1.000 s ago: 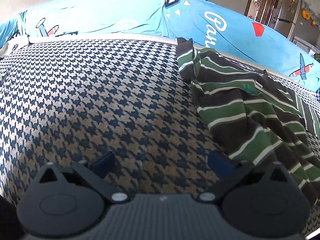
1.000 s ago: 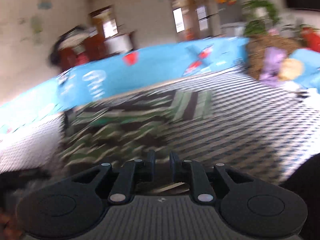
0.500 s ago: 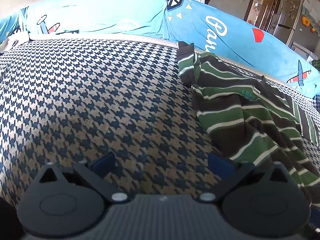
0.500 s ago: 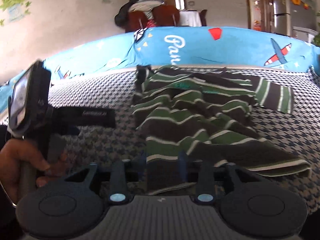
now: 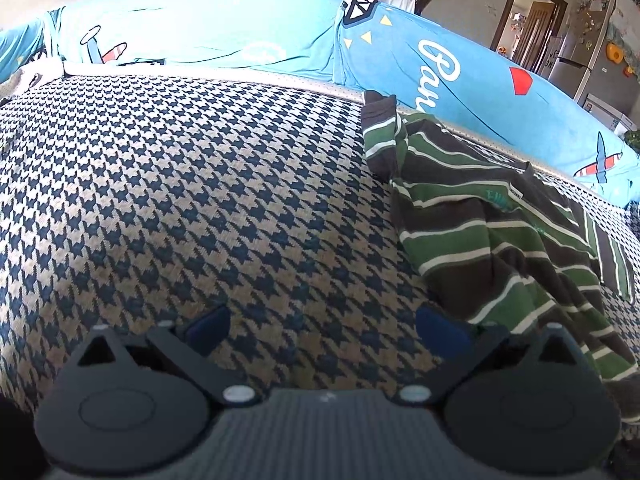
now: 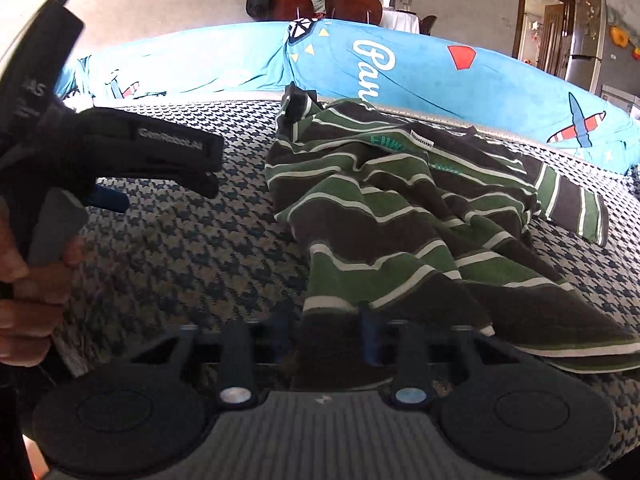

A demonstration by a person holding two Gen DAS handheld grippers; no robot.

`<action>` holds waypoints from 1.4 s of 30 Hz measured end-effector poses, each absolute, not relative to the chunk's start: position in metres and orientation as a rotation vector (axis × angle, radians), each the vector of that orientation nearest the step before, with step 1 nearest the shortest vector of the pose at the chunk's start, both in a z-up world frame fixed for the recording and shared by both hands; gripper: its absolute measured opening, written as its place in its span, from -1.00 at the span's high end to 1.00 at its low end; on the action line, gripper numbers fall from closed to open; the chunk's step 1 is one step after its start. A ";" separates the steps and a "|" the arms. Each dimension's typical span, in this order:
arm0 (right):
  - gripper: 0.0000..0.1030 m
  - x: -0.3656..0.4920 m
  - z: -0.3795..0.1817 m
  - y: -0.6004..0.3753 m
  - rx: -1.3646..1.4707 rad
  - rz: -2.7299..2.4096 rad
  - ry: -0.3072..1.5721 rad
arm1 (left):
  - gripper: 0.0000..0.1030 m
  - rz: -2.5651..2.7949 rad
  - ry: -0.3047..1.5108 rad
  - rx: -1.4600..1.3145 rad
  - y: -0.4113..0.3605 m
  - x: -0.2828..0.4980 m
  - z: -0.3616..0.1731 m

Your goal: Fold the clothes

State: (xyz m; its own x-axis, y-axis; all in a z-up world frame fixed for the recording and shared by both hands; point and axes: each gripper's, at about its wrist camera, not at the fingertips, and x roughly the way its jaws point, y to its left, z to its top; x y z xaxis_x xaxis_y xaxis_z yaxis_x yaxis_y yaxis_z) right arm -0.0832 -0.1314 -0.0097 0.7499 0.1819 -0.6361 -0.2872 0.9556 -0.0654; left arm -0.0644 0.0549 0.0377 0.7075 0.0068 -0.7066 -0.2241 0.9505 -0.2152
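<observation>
A dark shirt with green and white stripes (image 5: 500, 232) lies crumpled on the houndstooth cover (image 5: 180, 200), to the right in the left wrist view. My left gripper (image 5: 320, 320) stands open over bare cover, and the shirt's edge lies just beyond its right finger. In the right wrist view the shirt (image 6: 400, 208) fills the middle. My right gripper (image 6: 326, 320) is low at the shirt's near hem. Its jaws are closing with the dark hem between the blurred fingers, and I see no firm pinch. A hand (image 6: 28, 288) holds the left gripper (image 6: 200, 168) at the left.
A blue padded surround (image 5: 240, 40) printed with planes and white lettering runs along the far edge of the cover. Behind it stand brown chairs (image 6: 320, 4) draped with clothes, a doorway (image 6: 544, 24) and a fridge (image 5: 580, 68). Bare cover stretches to the left of the shirt.
The right wrist view has swung from a blurred sweep to a steady look at the shirt, and the right gripper has come down to the near hem. The left gripper has hardly moved.
</observation>
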 end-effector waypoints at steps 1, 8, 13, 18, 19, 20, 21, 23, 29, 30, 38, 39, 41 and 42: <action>0.76 -0.082 -0.009 -0.134 -0.149 0.251 0.680 | -1.00 0.131 0.774 -0.300 0.056 -0.065 0.038; 0.84 -0.082 0.013 -0.137 -0.021 0.319 0.685 | -1.00 0.163 0.722 -0.314 0.066 -0.070 0.048; 0.85 -0.088 0.036 -0.118 0.032 0.456 0.646 | -1.00 0.243 0.628 -0.288 0.081 -0.079 0.063; 0.85 -0.086 0.046 -0.095 0.081 0.534 0.633 | -1.00 0.321 0.574 -0.301 0.100 -0.089 0.074; 0.85 -0.086 0.047 -0.091 0.095 0.547 0.634 | -1.00 0.333 0.565 -0.304 0.103 -0.091 0.076; 0.85 -0.086 0.047 -0.088 0.109 0.561 0.637 | -1.00 0.346 0.555 -0.309 0.107 -0.092 0.078; 0.85 -0.087 0.047 -0.085 0.115 0.580 0.640 | -1.00 0.360 0.545 -0.313 0.110 -0.093 0.080; 0.85 -0.090 0.046 -0.080 0.121 0.621 0.646 | -1.00 0.396 0.526 -0.320 0.118 -0.097 0.084; 0.76 -0.098 0.038 -0.073 0.050 0.707 0.681 | -1.00 0.430 0.527 -0.329 0.126 -0.102 0.085; 0.76 -0.099 0.037 -0.074 0.041 0.712 0.681 | -1.00 0.427 0.529 -0.324 0.124 -0.101 0.085; 0.71 -0.100 0.041 -0.113 0.061 0.532 0.637 | -1.00 0.344 0.554 -0.261 0.096 -0.093 0.082; 0.69 -0.098 0.041 -0.120 0.067 0.500 0.630 | -1.00 0.329 0.559 -0.252 0.092 -0.092 0.080; 0.65 -0.094 0.041 -0.135 0.068 0.426 0.625 | -1.00 0.299 0.568 -0.232 0.083 -0.090 0.079; 0.63 -0.093 0.040 -0.143 0.066 0.385 0.618 | -1.00 0.284 0.574 -0.221 0.079 -0.089 0.078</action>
State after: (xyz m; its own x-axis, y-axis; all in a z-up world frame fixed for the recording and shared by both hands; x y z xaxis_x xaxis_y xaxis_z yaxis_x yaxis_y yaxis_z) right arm -0.0930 -0.1431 0.0396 0.7463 0.3712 -0.5525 -0.3321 0.9270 0.1742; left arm -0.0890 0.0789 0.0781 0.8029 0.2015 -0.5610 -0.3235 0.9378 -0.1262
